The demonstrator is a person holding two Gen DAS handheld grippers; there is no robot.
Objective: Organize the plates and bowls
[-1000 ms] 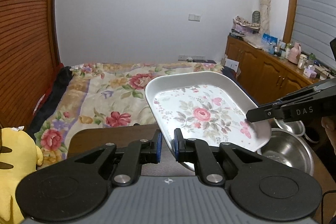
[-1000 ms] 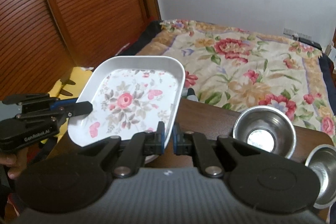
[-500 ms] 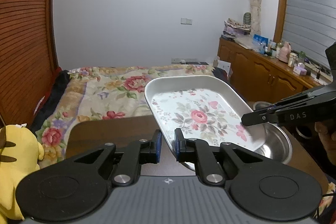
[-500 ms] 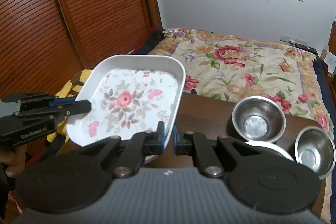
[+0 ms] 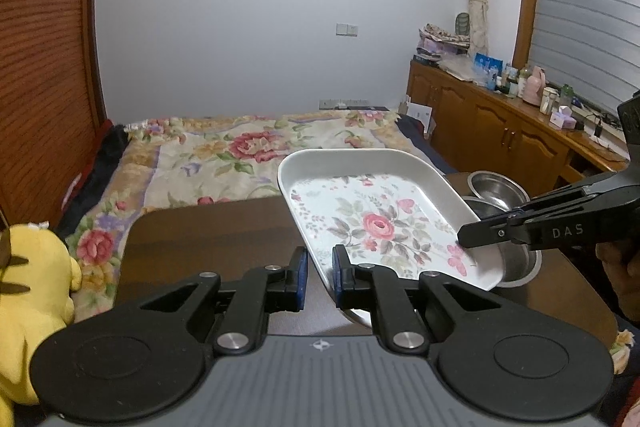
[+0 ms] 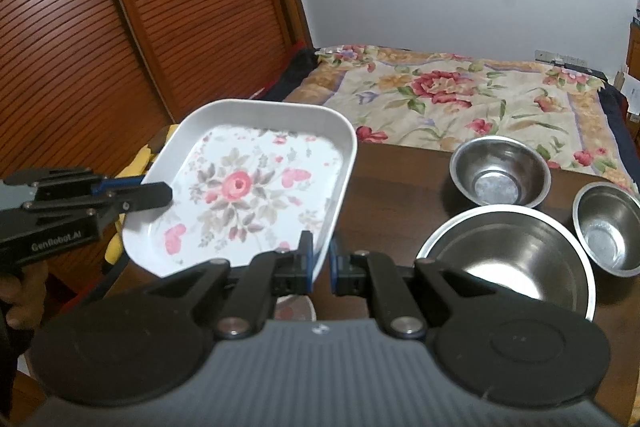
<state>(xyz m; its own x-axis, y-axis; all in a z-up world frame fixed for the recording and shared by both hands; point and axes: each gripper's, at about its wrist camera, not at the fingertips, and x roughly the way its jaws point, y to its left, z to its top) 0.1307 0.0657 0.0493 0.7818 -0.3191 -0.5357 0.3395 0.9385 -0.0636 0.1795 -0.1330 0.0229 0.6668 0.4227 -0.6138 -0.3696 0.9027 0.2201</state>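
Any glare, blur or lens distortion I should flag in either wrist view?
Left wrist: sharp, but fisheye bows the wardrobe door; floral plate evenly lit. Right wrist: slightly soft, the plate's print smeared; bright glare inside the large steel bowl; corners vignetted black.

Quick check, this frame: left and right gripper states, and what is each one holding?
Left gripper: closed on the floral tray, at its edge.
Right gripper: closed on the opposite edge of the same tray, held above the table.

A dark wooden table carries three steel bowls: one large, two small.
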